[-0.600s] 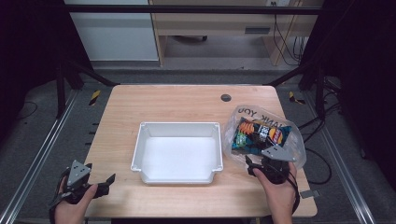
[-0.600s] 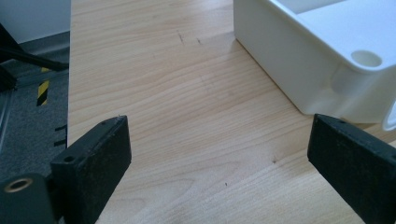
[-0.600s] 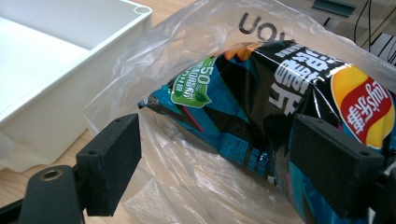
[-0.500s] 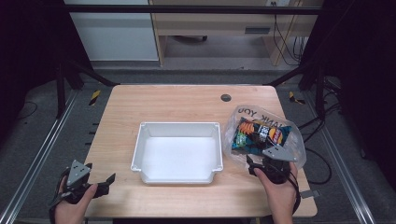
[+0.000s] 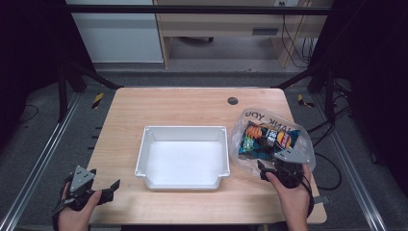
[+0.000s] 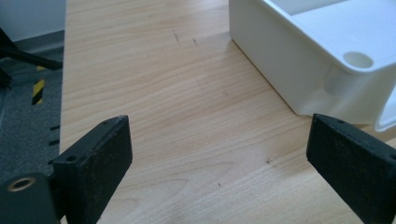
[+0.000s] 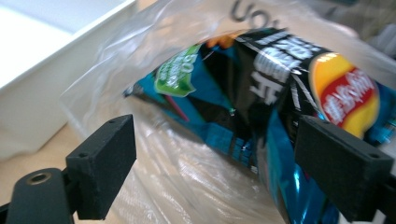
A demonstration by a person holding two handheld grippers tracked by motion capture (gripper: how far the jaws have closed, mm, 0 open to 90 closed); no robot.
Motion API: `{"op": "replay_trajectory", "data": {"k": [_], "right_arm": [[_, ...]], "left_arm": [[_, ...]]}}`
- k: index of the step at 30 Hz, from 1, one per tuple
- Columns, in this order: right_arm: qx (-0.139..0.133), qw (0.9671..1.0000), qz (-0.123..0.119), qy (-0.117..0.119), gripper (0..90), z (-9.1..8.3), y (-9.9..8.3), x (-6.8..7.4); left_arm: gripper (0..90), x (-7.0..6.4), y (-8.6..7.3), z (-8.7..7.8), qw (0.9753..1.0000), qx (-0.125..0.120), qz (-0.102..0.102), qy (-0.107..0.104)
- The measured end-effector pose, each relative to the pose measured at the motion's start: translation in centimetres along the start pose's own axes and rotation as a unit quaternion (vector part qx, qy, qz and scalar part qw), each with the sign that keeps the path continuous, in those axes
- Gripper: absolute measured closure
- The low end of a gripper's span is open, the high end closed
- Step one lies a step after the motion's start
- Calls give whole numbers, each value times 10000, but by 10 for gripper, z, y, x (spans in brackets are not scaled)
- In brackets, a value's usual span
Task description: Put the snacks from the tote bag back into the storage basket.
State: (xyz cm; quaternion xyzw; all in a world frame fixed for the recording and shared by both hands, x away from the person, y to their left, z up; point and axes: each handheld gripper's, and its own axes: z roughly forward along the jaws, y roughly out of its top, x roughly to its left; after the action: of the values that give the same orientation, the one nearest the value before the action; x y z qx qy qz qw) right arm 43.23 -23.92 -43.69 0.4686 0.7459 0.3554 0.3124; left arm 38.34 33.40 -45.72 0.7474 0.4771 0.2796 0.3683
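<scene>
Barely anything has shifted since a moment ago: your right claw point(image 5: 267, 169) holds spread at the near edge of the clear bag point(image 5: 250, 126) with the snack packets point(image 7: 261, 93) just ahead between its jaws, so the grab remains undone, while your left claw point(image 5: 107, 188) idles spread.

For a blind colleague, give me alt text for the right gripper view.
The right tool, jaws wide open, faces a clear plastic bag holding black and blue snack packets. A white tray sits at upper left on the wooden table.
</scene>
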Motion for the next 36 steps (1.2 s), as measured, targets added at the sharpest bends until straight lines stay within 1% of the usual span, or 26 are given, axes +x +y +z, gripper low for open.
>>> {"op": "replay_trajectory", "data": {"k": [1,3,6,7,8,10,11,14,16,17,19,21,23,24,26,27,29,30,31,32,33,34,36], "right_arm": [[109,9999,-83,56,137,0,3,-2],[194,9994,-232,142,137,1,11,-5],[79,9986,-490,206,169,-3,26,-13],[79,9986,-490,206,169,-3,26,-13],[90,9977,-533,414,157,-3,38,-17],[93,9971,-557,511,145,-4,48,-21],[119,9969,-616,477,134,-4,53,-23],[239,9960,-747,431,103,-5,68,-28],[290,9947,-924,359,101,-7,75,-31],[356,9939,-974,379,90,-7,77,-32],[543,9919,-1009,553,72,-6,79,-35],[656,9894,-1119,653,72,-6,80,-38],[772,9858,-1303,727,97,-6,84,-40],[775,9837,-1390,841,115,-5,86,-41],[861,9787,-1508,1099,105,-3,92,-45],[896,9772,-1543,1149,100,-2,95,-48],[846,9789,-1463,1149,107,0,102,-54],[867,9793,-1422,1155,107,2,105,-57],[892,9793,-1411,1148,127,4,107,-60],[907,9784,-1439,1175,179,5,110,-62],[932,9774,-1452,1225,191,7,113,-64],[962,9766,-1481,1229,191,9,116,-66],[972,9766,-1494,1207,191,10,124,-69]], "left_arm": [[68,0,0,1,10000,15,6,19],[68,1,-1,2,10000,28,-19,45],[66,3,-1,1,9999,-8,-43,100],[64,3,-1,1,9999,-8,-43,100],[62,4,-2,-1,9999,-59,-108,107],[58,5,-2,-2,9998,-90,-142,106],[58,5,-2,-3,9998,-101,-161,84],[55,5,-2,-4,9998,-140,-134,85],[55,5,-2,-3,9998,-147,-124,78],[54,4,-2,-3,9997,-170,-143,80],[49,4,-2,-4,9997,-209,-136,76],[48,3,-1,-3,9997,-225,-89,75],[47,3,-1,-1,9998,-200,-64,53],[47,3,-1,-1,9998,-199,-84,40],[48,3,-1,0,9996,-225,-153,2],[48,4,-2,0,9996,-228,-172,-15],[48,4,-2,-1,9994,-249,-227,-46],[47,5,-3,-1,9994,-245,-226,-58],[48,5,-3,-2,9993,-263,-254,-69],[48,6,-4,-3,9993,-264,-259,-70],[47,6,-5,-4,9991,-280,-308,-74],[48,7,-5,-5,9992,-282,-276,-70],[48,7,-6,-7,9992,-279,-297,-45]]}}
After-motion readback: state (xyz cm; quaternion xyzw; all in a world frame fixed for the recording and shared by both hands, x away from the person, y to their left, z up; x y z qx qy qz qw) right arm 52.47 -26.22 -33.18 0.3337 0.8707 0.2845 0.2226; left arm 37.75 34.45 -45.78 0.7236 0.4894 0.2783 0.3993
